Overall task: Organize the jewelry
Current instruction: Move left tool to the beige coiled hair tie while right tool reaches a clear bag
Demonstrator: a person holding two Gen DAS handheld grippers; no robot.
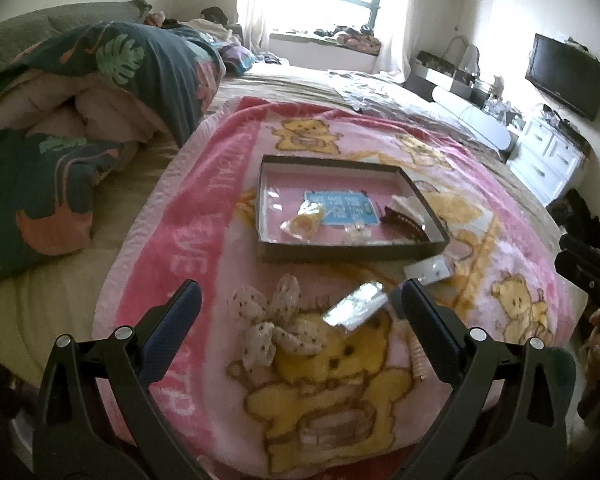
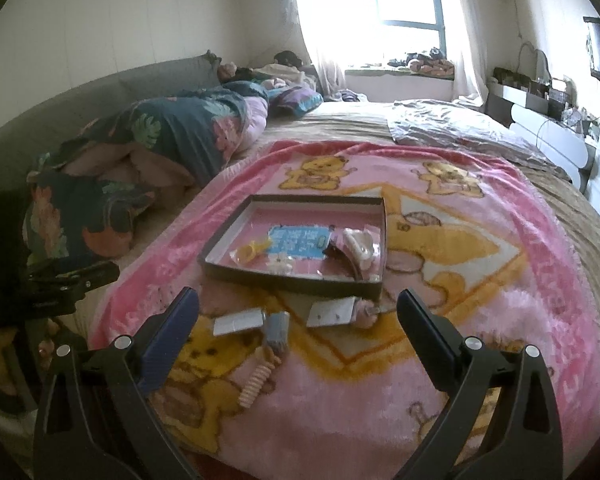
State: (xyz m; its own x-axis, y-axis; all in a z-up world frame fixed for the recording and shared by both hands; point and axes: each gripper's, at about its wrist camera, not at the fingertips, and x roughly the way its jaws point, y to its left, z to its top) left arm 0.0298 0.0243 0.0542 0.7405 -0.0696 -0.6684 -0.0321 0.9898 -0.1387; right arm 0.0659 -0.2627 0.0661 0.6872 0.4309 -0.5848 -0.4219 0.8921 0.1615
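Note:
A shallow dark box (image 1: pixel 340 251) (image 2: pixel 288 282) lies on the pink bear blanket (image 1: pixel 220 240) (image 2: pixel 480 320). It holds a blue card (image 1: pixel 342 208) (image 2: pixel 298 240), a yellow piece (image 1: pixel 306 220) (image 2: pixel 250 251), a small flower clip (image 2: pixel 280 261), a white claw clip (image 2: pixel 358 246) and a dark clip (image 1: pixel 406 224). In front of it lie a dotted fabric bow (image 1: pixel 278 328), a clear packet (image 1: pixel 358 308) (image 2: pixel 238 322), a second packet (image 1: pixel 430 270) (image 2: pixel 332 312) and a pink ridged clip (image 2: pixel 256 384). My left gripper (image 1: pixel 296 300) is open above the bow and packet. My right gripper (image 2: pixel 298 306) is open above the loose items.
A folded leaf-print quilt (image 1: pixel 100 92) (image 2: pixel 152 148) lies left on the bed. A crinkled plastic sheet (image 2: pixel 460 128) lies at the far right of the bed. White drawers (image 1: pixel 548 156) and a TV (image 1: pixel 564 76) stand right. The other gripper shows at the frame edges (image 1: pixel 588 272) (image 2: pixel 52 284).

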